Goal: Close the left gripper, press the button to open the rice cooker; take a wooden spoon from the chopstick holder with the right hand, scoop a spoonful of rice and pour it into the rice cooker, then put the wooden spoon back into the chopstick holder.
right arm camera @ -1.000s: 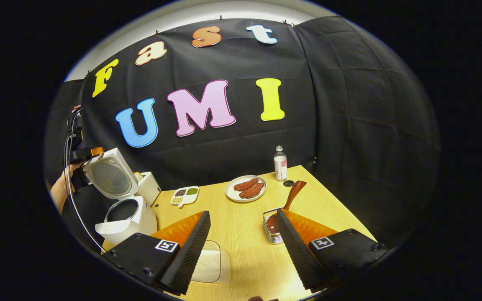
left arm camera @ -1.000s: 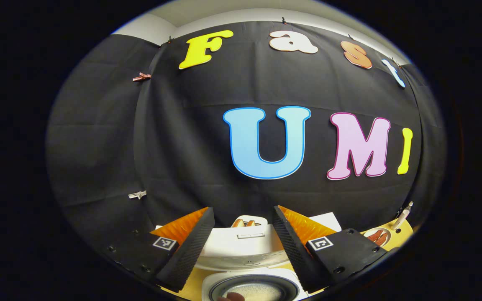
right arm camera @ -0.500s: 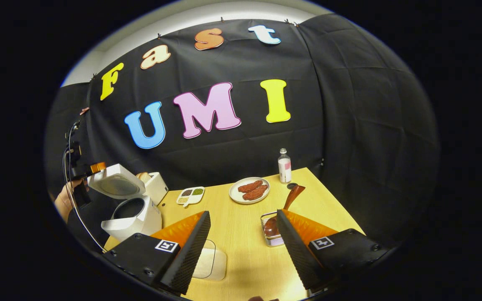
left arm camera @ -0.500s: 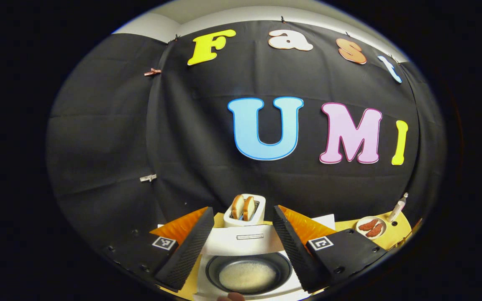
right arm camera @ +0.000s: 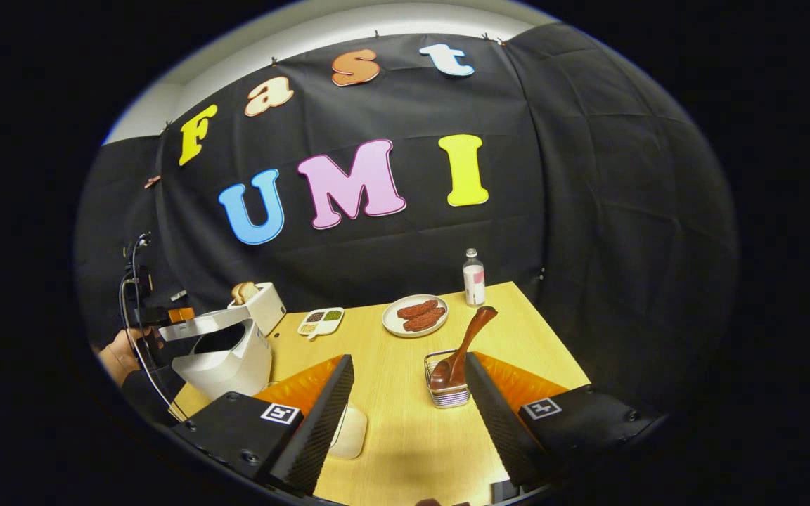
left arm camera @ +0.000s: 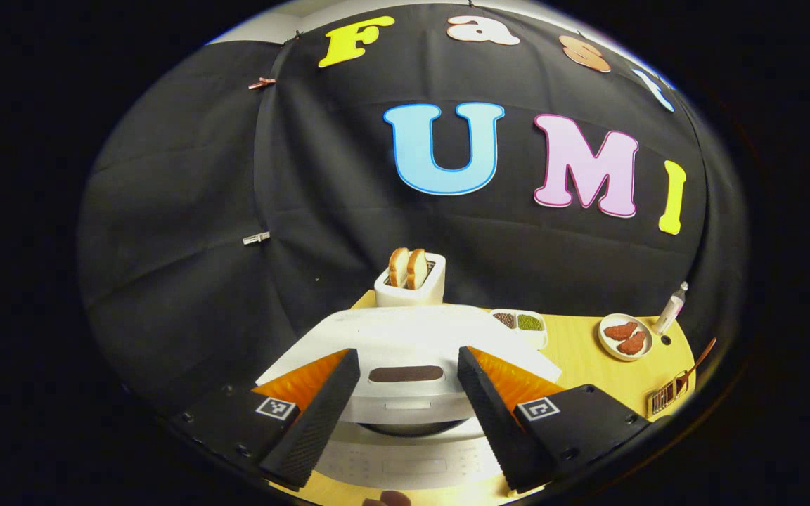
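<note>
A yellow wooden table (right arm camera: pixel 405 422) stands in front of a black cloth wall.

In the left gripper view, the left gripper (left arm camera: pixel 405 400) is at the bottom middle, with its two fingers wide apart and nothing held between them. The white rice cooker (left arm camera: pixel 405 460) sits right in the gap between the fingers, low in the frame. Its lid (left arm camera: pixel 405 337) is only partly up, tilted over the pot. Behind the cooker, near the middle of the frame, is a white toaster (left arm camera: pixel 410 288) with two slices of bread sticking out. To the right are a small tray of beans (left arm camera: pixel 521 323), a plate with meat (left arm camera: pixel 625 337) and a small bottle (left arm camera: pixel 671 309). At the far right edge, the wooden spoon (left arm camera: pixel 693 365) stands in the chopstick holder (left arm camera: pixel 664 399).

In the right gripper view, the right gripper (right arm camera: pixel 408 414) is at the bottom middle, its fingers also wide apart and holding nothing. The chopstick holder (right arm camera: pixel 446 393) sits just inside the right finger, a little farther off. The wooden spoon (right arm camera: pixel 463 348) leans in it, bowl down and handle tilted to the upper right. A clear dish of rice (right arm camera: pixel 349 432) lies just beside the left finger. The rice cooker (right arm camera: pixel 226 351) is at the left of the frame, with a hand (right arm camera: pixel 120 351) behind it.
</note>
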Demonstrator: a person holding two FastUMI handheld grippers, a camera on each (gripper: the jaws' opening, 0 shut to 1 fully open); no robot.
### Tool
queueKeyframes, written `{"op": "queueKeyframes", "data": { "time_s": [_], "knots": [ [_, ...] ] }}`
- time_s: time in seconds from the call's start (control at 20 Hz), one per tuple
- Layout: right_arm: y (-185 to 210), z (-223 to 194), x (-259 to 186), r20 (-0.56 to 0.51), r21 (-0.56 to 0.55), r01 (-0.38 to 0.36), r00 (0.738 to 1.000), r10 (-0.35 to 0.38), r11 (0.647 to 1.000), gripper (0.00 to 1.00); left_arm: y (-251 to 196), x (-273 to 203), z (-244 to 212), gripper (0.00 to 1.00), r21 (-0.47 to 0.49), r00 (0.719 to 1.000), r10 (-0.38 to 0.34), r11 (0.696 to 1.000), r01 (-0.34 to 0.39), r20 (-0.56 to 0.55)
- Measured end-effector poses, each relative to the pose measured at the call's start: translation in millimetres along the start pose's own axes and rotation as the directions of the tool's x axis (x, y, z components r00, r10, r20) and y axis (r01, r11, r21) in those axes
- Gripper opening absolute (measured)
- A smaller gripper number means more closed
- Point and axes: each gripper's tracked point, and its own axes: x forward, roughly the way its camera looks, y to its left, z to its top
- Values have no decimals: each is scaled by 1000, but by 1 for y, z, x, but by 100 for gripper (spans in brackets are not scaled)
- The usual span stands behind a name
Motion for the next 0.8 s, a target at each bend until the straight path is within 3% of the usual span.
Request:
{"op": "queueKeyframes", "data": {
  "time_s": [0.8],
  "knots": [
    [8, 5, -4, 11, -27, -35, 999, 36, 999, 99, -7, 10, -64, 100, -13, 988, 7, 1000, -9, -153]
  ]
}}
